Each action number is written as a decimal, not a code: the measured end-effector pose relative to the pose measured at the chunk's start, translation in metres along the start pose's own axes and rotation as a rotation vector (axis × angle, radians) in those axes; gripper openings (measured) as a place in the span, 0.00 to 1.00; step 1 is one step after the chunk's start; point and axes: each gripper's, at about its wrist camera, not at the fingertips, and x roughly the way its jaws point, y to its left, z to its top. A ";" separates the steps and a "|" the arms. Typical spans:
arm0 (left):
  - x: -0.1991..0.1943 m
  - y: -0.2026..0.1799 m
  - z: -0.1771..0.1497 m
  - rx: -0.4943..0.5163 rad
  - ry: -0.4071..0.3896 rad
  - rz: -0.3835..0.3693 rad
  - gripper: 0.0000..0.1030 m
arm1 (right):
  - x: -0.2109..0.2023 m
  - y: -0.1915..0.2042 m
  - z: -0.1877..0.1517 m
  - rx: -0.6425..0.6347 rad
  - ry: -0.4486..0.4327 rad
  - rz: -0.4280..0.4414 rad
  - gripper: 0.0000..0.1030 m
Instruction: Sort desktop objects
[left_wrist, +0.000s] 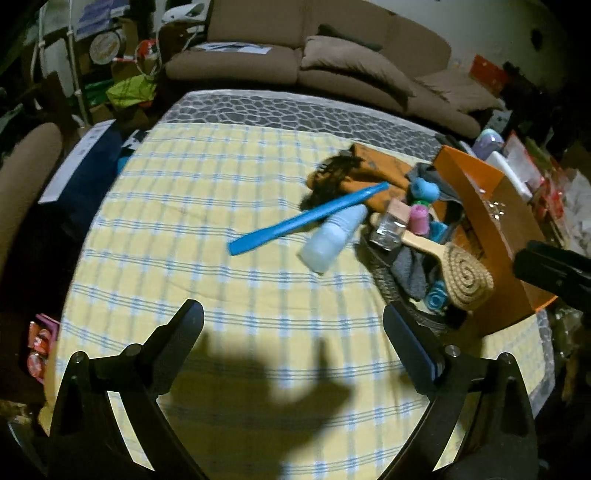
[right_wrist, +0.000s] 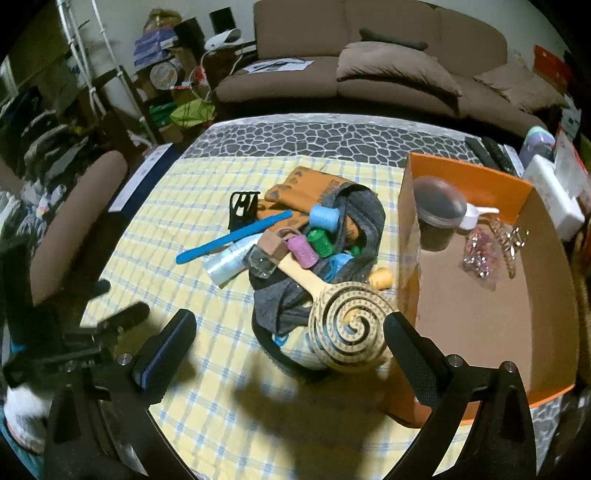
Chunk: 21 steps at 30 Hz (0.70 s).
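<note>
right wrist view: both tongs (right_wrist: 290, 328) spread, empty; spiral brush (right_wrist: 349, 338) before orange box (right_wrist: 465, 166).

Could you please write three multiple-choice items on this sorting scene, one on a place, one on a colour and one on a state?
1. Where does the white scoop lie?
A. inside the orange box
B. on the sofa
C. on the checked cloth beside the blue stick

2. What colour is the thread spool next to the green spool?
A. red
B. pink
C. black

3. How does the right gripper stand?
A. shut on the spiral wooden brush
B. shut on nothing
C. open, holding nothing

Key:
1. A, the scoop rests in the box's far corner, beside a dark round lid.
2. B, its thread is pink in both views.
3. C, its fingers stand wide apart and the spiral wooden brush lies beyond them, ungripped.
</note>
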 end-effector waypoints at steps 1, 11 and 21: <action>0.002 -0.003 -0.001 0.000 0.000 -0.012 0.94 | 0.002 -0.001 -0.001 0.007 -0.005 -0.001 1.00; 0.025 -0.025 0.007 -0.002 -0.029 -0.080 0.91 | 0.008 -0.009 -0.005 -0.005 -0.093 -0.050 1.00; 0.067 -0.071 0.037 0.166 -0.077 -0.057 0.81 | 0.011 -0.035 -0.003 0.030 -0.112 -0.021 0.99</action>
